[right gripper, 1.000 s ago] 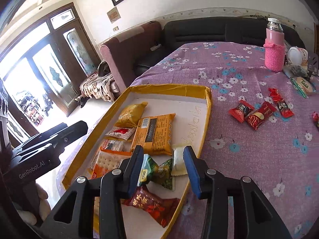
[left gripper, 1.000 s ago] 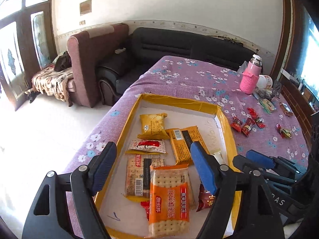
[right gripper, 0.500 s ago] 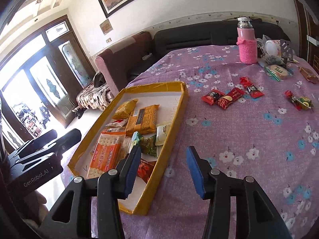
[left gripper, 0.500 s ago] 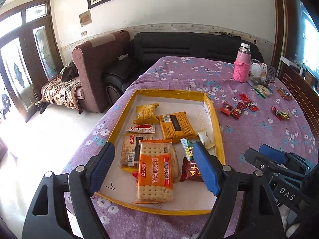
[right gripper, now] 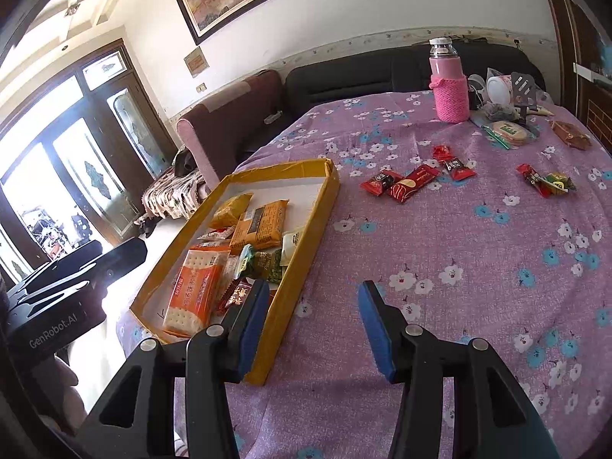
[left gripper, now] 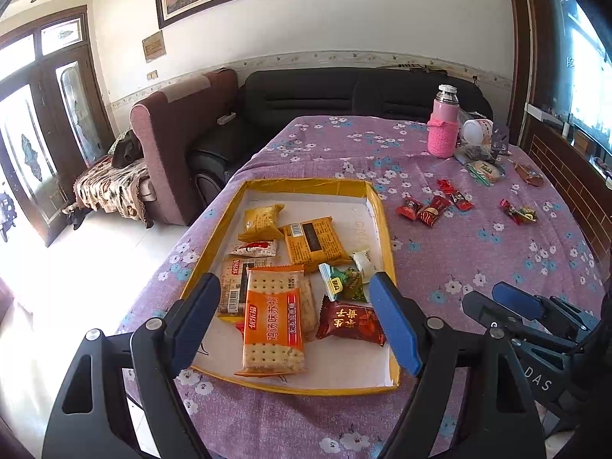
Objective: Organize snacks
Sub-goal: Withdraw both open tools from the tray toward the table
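Ahead of the right gripper (right gripper: 310,321) and well apart from it, loose red candies (right gripper: 415,178) lie on the flowered worktop (right gripper: 459,252) — the snacks not yet gathered. Its jaws have just been opening and stand empty. Left of it sits the yellow-rimmed tray (left gripper: 382,225), packets inside, with the left gripper (left gripper: 294,321) hanging wide and empty over the cracker pack (left gripper: 273,317). My worry: a reach for the candies could pinch the cloth, since the wrappers lie flat — or push one aside. Both grippers tilt downward, side by side.
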